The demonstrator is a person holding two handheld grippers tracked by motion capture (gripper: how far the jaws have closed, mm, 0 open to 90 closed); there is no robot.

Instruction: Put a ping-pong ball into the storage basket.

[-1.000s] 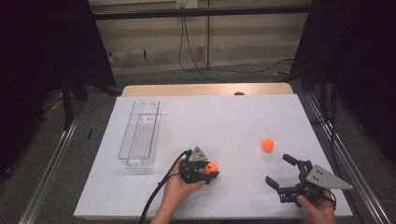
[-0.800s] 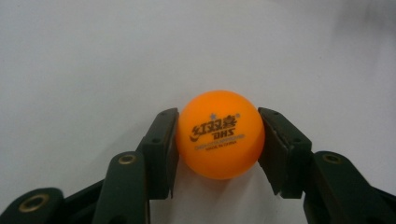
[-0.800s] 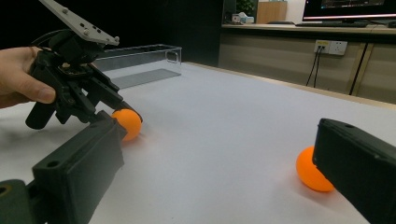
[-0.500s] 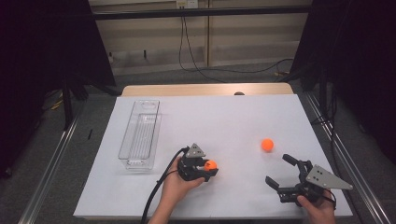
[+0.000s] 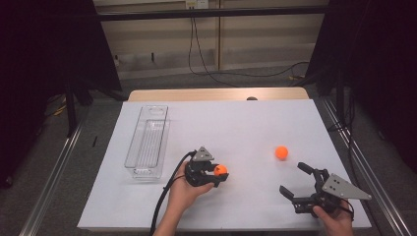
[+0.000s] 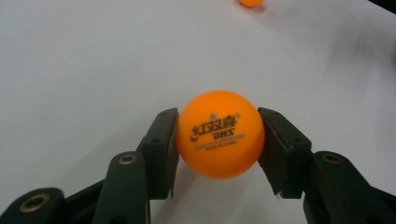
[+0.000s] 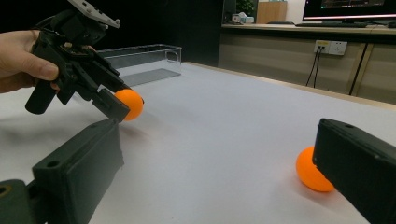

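**Left gripper clamped on one ball, right gripper wide and empty**

We see the left gripper (image 5: 216,173) held low over the white table (image 5: 236,123), jaws pointing toward the table's right side and tilted slightly down; the left hand (image 5: 184,189) wraps its grip from behind. Its jaws press both sides of an orange plastic table-tennis ball with dark printed lettering (image 6: 219,134), which sits just above or on the table surface; we cannot tell whether it touches. The right gripper (image 5: 297,182) rests near the front right edge, jaws spread wide with nothing between them, pointing left and away from us.

Count: two orange balls, two grippers, one clear rectangular plastic bin (image 5: 147,142).

The second plain orange ball (image 5: 281,152) lies free on the table, near the right gripper. A ball has no long axis; the held ball's lettering faces the left gripper's camera, upright. The bin's long axis runs front to back.
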